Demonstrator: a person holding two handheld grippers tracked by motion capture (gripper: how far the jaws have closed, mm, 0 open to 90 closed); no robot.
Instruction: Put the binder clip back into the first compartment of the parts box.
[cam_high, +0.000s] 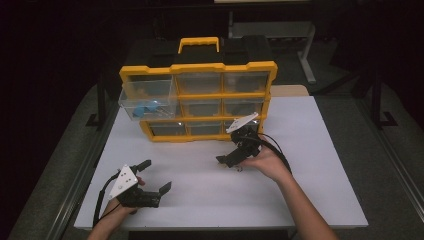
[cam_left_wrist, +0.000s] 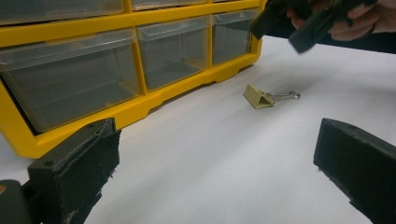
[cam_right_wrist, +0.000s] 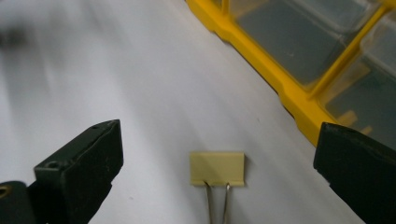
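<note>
High view looks down from afar; both gripper views skim the table (cam_high: 300, 150), sharing the organizer (cam_left_wrist: 140, 105) and clip (cam_right_wrist: 217, 169)

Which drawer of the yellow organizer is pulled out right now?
The top-left drawer of the yellow organizer: it juts forward out of the frame with something blue inside, while the other drawers sit flush.

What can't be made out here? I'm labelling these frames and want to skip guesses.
- Binder clip: wire handles cut off by the right gripper view's bottom edge.
- Binder clip in high view: hidden under the right tongs.
- Pulled-out drawer: blue contents too small to identify, high view.
- Top-left corner of the right gripper view: blurred.
</note>
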